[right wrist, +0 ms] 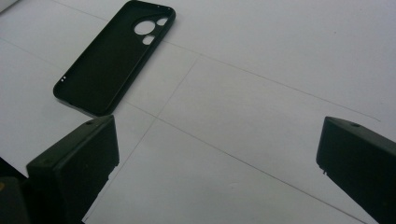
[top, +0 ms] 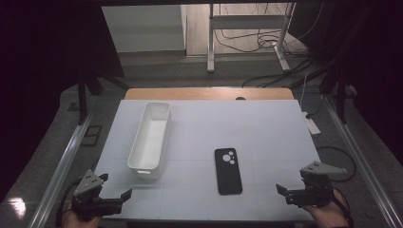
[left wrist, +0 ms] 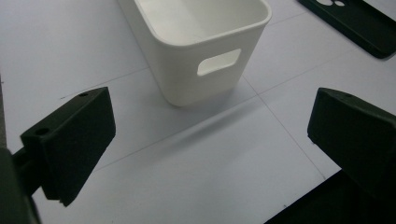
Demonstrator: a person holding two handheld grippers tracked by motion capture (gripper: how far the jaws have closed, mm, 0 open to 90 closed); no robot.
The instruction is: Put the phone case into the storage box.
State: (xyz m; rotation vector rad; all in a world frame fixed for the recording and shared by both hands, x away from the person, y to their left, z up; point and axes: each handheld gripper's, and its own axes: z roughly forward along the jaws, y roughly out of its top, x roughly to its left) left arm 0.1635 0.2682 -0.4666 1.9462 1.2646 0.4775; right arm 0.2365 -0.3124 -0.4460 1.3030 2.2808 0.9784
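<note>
- A white worktop (top: 266, 123) is being viewed from above, with every item resting on it and both grippers poised at its near edge.
- A white rectangular bin (top: 150, 138) is lying left of centre, its long axis running from near edge to far edge; its handled end wall (left wrist: 208, 65) is being faced by the left gripper (top: 114, 187), held at the near left corner with jaws spread wide and nothing between them.
- The right gripper (top: 285, 194) is being held at the near right corner, jaws likewise wide apart and empty.
- A black phone case (top: 227, 170) is lying open side up, near the middle of the near edge, well apart from the bin, long axis also running near to far. It is judged nearer the right gripper, lying ahead and to that gripper's left (right wrist: 114, 58), so a reach leftward across the worktop is being called for.
</note>
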